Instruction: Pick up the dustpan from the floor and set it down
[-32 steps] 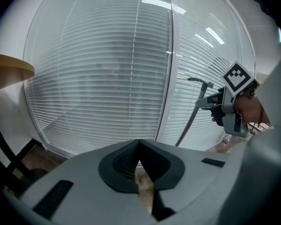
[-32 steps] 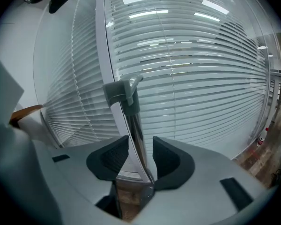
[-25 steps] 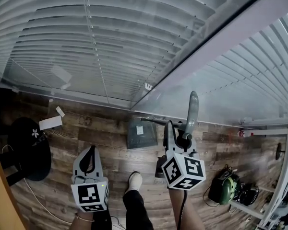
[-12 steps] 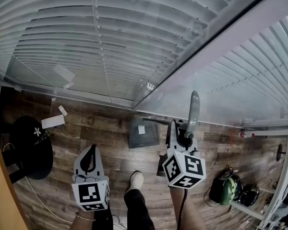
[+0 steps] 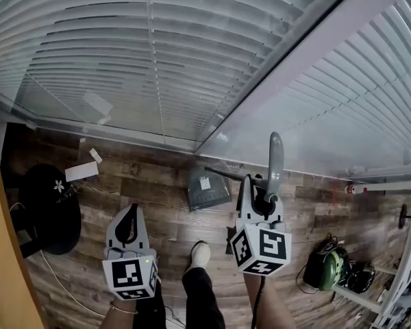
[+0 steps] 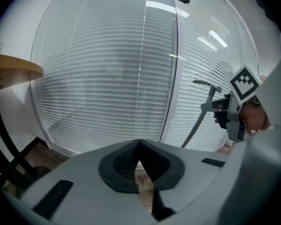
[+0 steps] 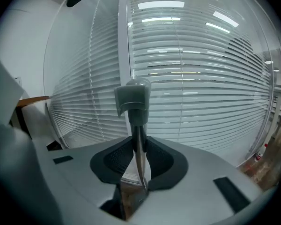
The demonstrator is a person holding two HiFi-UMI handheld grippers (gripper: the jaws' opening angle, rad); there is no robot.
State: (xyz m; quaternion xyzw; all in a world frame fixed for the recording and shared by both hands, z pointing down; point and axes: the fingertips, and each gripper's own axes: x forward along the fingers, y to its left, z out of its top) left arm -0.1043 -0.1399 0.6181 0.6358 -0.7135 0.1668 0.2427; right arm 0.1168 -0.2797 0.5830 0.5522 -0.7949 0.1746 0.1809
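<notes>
Right gripper [image 7: 138, 150]: jaws closing on the handle [image 7: 132, 97] of the dustpan [image 5: 207, 187] — black pads sit against the thin shaft on both sides, the grey grip cap above them. Pan is low at the wooden floor [image 5: 151, 197], just ahead of a white shoe [image 5: 200, 254] and near the base of the blinds [image 5: 157, 60]; contact with the floor cannot be confirmed. Left gripper [image 6: 139, 144]: jaws pressed together, nothing between — well apart from the dustpan

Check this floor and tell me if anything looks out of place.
Two white paper scraps lie loose on the wood floor at left, below the blinds. A green item, perhaps ear defenders, sits on the floor at right. Nothing looks spilled or broken.
</notes>
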